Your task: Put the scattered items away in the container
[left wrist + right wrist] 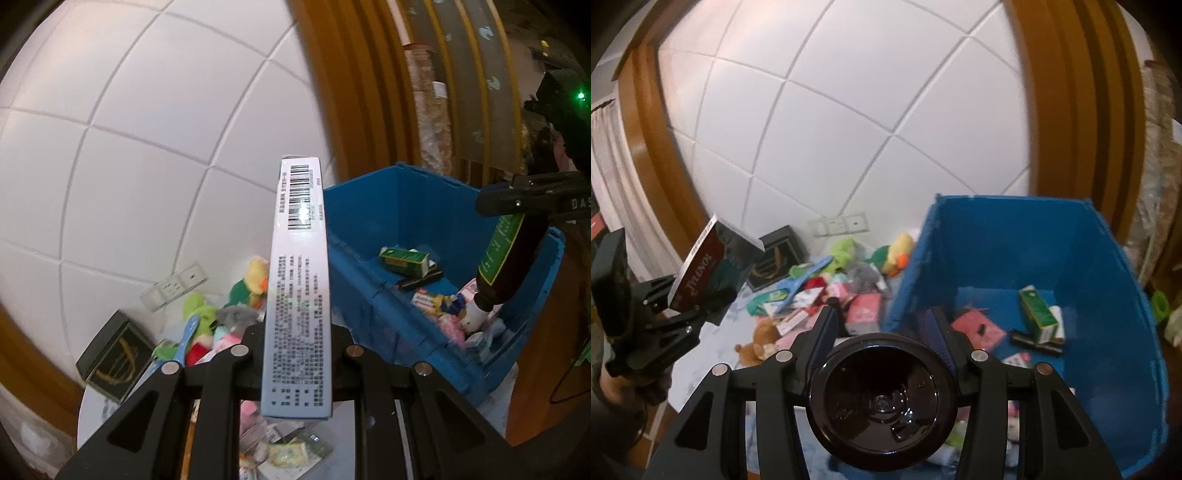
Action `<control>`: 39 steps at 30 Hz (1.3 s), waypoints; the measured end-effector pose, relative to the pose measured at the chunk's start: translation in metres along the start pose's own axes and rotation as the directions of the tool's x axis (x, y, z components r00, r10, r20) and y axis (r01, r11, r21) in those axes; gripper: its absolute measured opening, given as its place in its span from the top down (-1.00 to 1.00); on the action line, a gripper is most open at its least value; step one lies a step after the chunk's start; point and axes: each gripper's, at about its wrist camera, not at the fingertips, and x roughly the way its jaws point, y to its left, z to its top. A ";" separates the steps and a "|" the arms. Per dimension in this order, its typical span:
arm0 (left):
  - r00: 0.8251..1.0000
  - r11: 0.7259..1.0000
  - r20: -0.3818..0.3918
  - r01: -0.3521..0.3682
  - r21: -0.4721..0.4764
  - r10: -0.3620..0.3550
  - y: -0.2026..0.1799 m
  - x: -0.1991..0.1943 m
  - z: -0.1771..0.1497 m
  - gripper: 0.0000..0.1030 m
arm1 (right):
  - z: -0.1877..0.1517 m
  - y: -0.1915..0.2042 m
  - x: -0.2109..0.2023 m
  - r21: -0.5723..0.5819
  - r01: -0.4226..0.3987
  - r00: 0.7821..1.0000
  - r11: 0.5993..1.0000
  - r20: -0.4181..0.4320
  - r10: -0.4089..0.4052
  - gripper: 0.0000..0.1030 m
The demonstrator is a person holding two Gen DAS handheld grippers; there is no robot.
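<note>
Two wrist views, both slightly blurred. White tiled wall [849, 122] behind, framed by brown wooden trim [1067, 122]; wall socket [839, 223] low on the tiles. Pale bench [713, 354] littered with small goods: plush duck [899, 254], green plush [844, 251], blue brush [809, 278], pink packets, brown bear [757, 341], dark tin [777, 254] near the wall.

Blue crate [1108, 266] standing on right side of bench, open-topped, walls upright. Inside on its floor: green carton [1039, 310] lying flat, black stick-like item [1038, 341] just beside it, pink packets.

Left gripper [295, 350]: jaws closed tight on a long flat box [297, 288], pale underside with barcode and fine print, standing on end out of the jaws, held left of the crate over the scattered pile. Seen from the right wrist view as a dark red and black printed face.

Right gripper [882, 317]: jaws part-open, clamped on a dark bottle [877, 402], glossy round base toward the camera. From the left wrist view, bottle hanging neck-down with green label, over the crate's interior, above the pink packets.
</note>
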 end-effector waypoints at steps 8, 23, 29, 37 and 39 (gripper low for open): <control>0.995 0.992 0.029 0.092 0.080 -0.095 -0.049 0.018 0.038 0.66 | -0.008 -0.046 -0.023 0.061 0.080 0.996 0.995 0.020 -0.082 0.04; 0.962 0.944 0.041 0.255 0.210 -0.269 -0.130 0.057 0.095 0.66 | -0.025 -0.108 -0.042 0.175 0.182 0.982 0.968 0.008 -0.186 0.04; 0.946 0.923 0.051 0.298 0.244 -0.319 -0.150 0.067 0.113 0.66 | -0.028 -0.126 -0.044 0.203 0.219 0.975 0.954 -0.008 -0.222 0.04; 0.946 0.946 0.107 0.291 0.141 -0.307 -0.137 0.070 0.121 -0.98 | -0.026 -0.136 -0.047 0.239 0.246 0.967 0.939 0.012 -0.256 -0.97; 0.955 0.954 0.105 0.259 0.147 -0.276 -0.135 0.072 0.118 -0.98 | -0.025 -0.135 -0.044 0.233 0.248 0.966 0.940 0.009 -0.257 -0.97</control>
